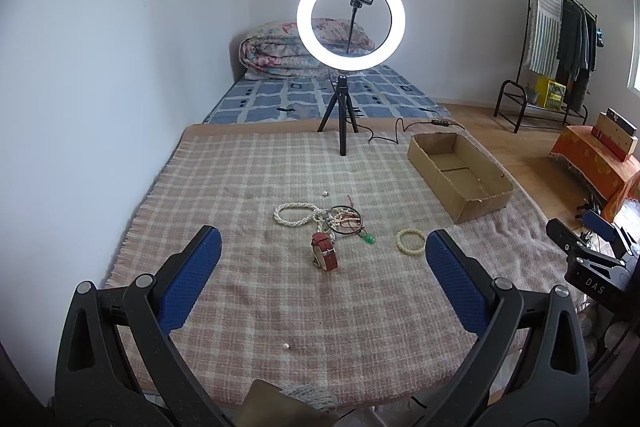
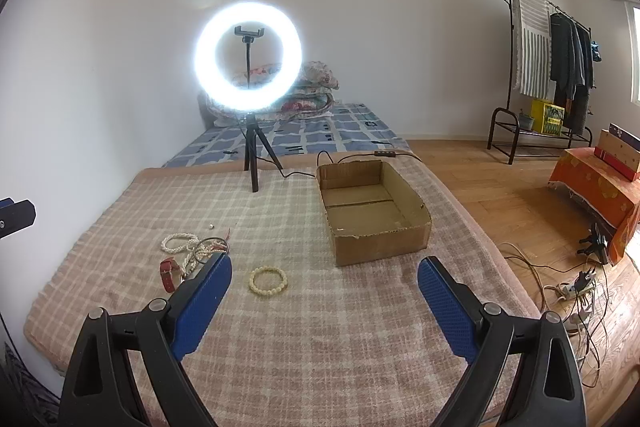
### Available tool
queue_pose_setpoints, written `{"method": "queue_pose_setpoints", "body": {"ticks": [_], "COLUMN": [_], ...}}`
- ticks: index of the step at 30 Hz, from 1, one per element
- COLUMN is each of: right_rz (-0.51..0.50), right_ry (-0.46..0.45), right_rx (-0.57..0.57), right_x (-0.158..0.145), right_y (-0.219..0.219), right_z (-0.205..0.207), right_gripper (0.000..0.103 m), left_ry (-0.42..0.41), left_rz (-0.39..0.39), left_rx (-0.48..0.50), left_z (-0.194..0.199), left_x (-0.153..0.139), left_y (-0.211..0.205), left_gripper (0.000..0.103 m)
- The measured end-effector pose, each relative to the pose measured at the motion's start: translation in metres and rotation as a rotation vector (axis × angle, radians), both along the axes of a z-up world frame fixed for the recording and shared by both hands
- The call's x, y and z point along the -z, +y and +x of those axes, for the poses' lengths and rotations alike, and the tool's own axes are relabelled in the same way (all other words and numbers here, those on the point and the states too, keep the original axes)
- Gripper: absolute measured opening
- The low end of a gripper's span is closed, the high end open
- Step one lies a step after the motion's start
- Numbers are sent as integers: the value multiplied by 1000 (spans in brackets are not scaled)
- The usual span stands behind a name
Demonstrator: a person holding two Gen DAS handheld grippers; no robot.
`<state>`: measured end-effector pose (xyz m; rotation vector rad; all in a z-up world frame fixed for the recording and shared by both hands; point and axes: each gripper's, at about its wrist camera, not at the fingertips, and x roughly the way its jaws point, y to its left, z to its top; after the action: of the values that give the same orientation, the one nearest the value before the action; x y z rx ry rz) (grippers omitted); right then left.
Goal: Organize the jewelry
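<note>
Both wrist views face the ring light (image 1: 351, 19), sharing the cardboard box (image 2: 374, 213).

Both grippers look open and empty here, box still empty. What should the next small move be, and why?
Probably lower the right gripper onto the yellow bead bracelet. It lies alone on the blanket, apart from the tangled pile, nearest the empty cardboard box, and just ahead of the right gripper's open fingers.

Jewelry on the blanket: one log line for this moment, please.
left gripper: open, empty | right gripper: open, empty | cardboard box: empty | yellow bead bracelet, red watch, pearl strands: on blanket, untouched
</note>
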<state>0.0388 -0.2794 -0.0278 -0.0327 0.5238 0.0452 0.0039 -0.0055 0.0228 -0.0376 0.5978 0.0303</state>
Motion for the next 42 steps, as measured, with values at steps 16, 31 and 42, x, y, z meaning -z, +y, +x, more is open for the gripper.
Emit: {"method": "queue_pose_setpoints", "body": {"ticks": [16, 31, 42], "right_rz": [1, 0, -8], "right_ry": [1, 3, 17], "right_rx": [-2, -5, -20], "right_x": [2, 5, 8], "right_y": [-1, 2, 5], "right_z": [0, -1, 3], "right_gripper": [96, 96, 96], "left_ry": [0, 1, -4], "left_rz": [-1, -1, 2], "left_rx": [1, -2, -18], "left_z": [0, 0, -1], "left_x": [2, 3, 13], "left_y": [-1, -1, 5], "left_gripper": [103, 103, 103]}}
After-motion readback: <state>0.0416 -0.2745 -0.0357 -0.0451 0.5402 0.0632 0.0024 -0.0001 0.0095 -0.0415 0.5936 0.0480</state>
